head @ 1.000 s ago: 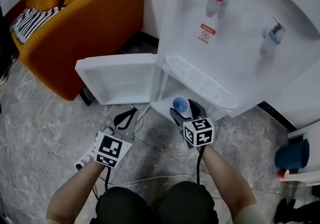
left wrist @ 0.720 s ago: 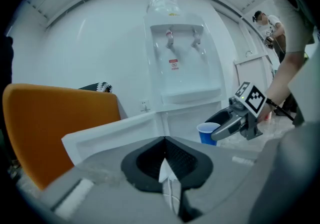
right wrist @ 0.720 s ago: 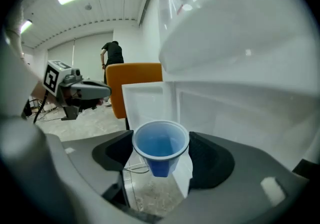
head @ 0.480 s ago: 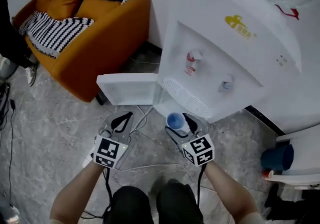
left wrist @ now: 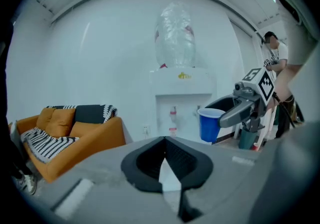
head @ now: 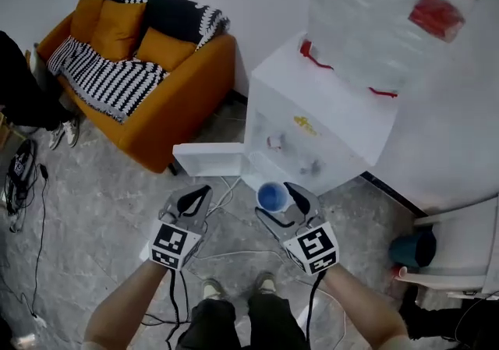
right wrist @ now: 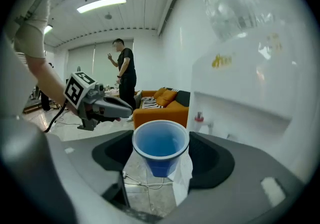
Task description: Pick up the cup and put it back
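Blue cup (head: pixel 270 197) pinched in my right gripper (head: pixel 281 202), held up before the dispenser (head: pixel 312 99). Left gripper (head: pixel 191 204) pressed together, empty. Pick done; next I set it back down.

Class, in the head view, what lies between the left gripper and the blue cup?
Only grey floor crossed by a white cable, as the head view shows, separates the left gripper from the blue cup held by the right gripper.
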The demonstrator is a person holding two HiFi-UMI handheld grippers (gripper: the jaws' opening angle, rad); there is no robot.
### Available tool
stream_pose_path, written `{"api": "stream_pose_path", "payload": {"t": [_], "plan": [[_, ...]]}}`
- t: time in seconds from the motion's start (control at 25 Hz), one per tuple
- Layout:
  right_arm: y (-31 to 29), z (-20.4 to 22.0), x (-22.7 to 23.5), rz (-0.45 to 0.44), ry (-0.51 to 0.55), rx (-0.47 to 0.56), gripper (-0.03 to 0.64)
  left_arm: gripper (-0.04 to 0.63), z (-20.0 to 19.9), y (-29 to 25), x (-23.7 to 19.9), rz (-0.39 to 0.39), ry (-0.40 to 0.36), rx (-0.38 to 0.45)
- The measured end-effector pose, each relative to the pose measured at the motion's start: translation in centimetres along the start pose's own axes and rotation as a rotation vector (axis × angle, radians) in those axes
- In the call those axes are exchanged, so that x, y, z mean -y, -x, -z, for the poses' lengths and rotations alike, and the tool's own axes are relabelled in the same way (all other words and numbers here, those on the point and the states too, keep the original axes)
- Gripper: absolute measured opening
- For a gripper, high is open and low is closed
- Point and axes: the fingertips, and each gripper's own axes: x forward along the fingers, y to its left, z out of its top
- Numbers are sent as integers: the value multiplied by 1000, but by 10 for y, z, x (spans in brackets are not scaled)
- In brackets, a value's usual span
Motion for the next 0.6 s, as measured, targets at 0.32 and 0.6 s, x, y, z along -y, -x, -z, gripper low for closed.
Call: {"api": "stream_pose_path", "payload": {"t": [0.32,0.6], "plan": [[88,-128,-13,-26,27,11,353,2,-140,57,8,0,3,37],[161,-239,-27,-29,27,33,353,3,-248,90,36,33,-65,95]]}}
